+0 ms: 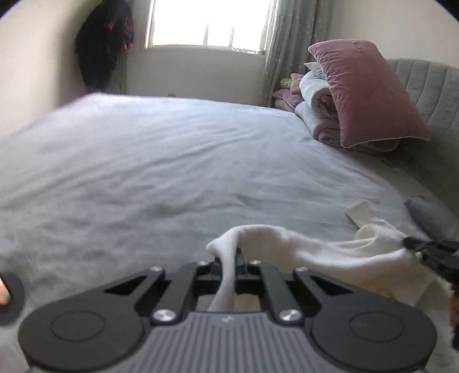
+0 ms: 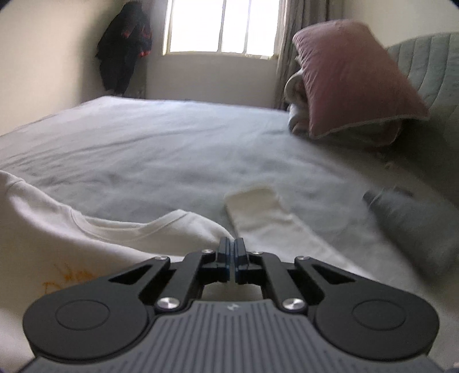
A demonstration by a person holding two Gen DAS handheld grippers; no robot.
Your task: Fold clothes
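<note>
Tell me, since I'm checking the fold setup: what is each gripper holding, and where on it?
Both hold the white shirt. The left gripper pinches a bunched fold at one shoulder; the right gripper is shut on the other shoulder, beside the collar.

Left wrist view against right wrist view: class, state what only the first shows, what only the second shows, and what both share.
Only the left wrist view shows the other gripper, the right gripper, pinching the white garment.
Only the right wrist view shows orange print on the garment and its neckline seam.
Both share the bed, pink pillow, window, dark hanging clothes and grey item.
</note>
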